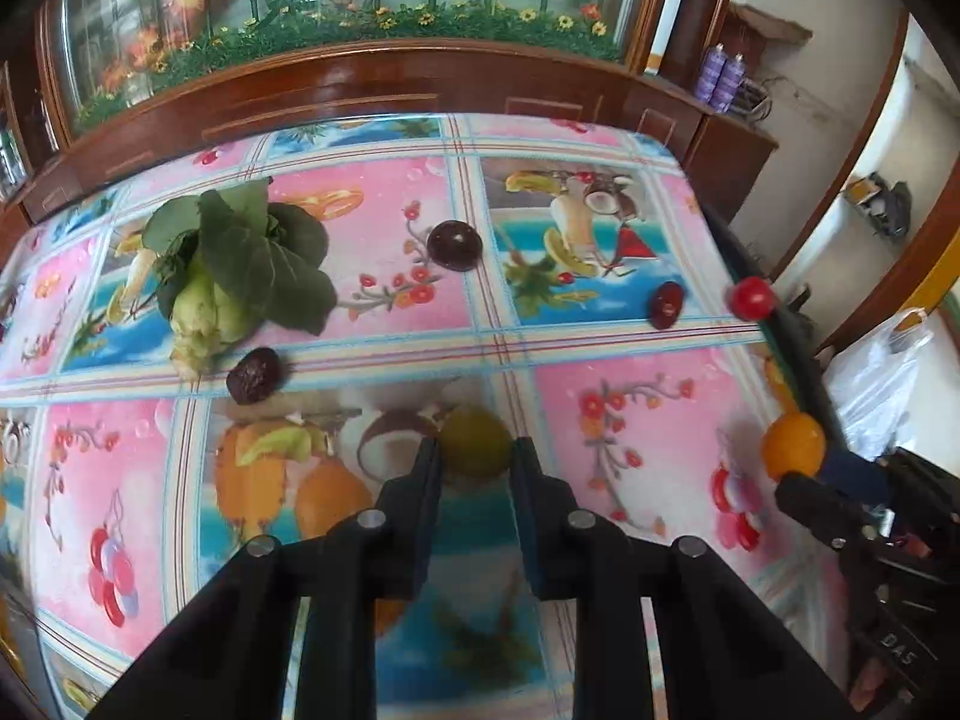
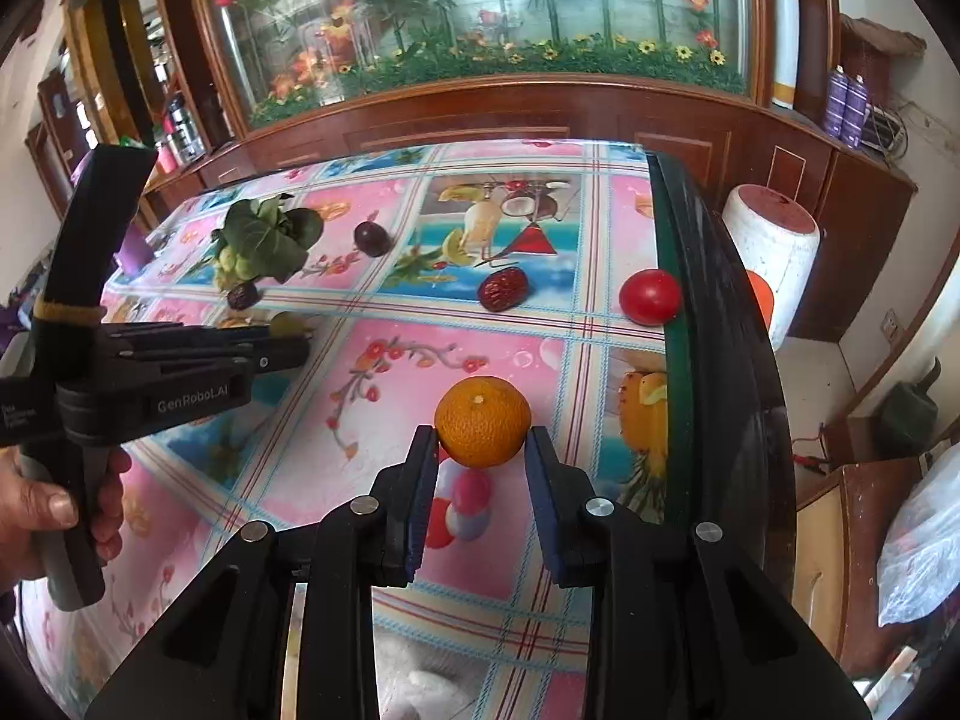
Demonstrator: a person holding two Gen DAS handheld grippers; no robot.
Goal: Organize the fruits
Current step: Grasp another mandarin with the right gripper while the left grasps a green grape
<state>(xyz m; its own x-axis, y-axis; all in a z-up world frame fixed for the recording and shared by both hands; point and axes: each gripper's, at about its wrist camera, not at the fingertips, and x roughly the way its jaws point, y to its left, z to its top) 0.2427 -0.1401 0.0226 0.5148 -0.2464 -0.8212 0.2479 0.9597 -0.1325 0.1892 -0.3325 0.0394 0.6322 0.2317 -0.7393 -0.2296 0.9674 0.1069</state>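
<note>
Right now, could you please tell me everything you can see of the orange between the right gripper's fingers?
The orange is a small, round citrus with bright, dimpled peel and a pale stem scar facing up. It looks whole and unpeeled. It sits between the fingertips of the right gripper, whose blue-padded jaws flank it closely; firm contact is unclear. It is near the right edge of the patterned tablecloth.
</note>
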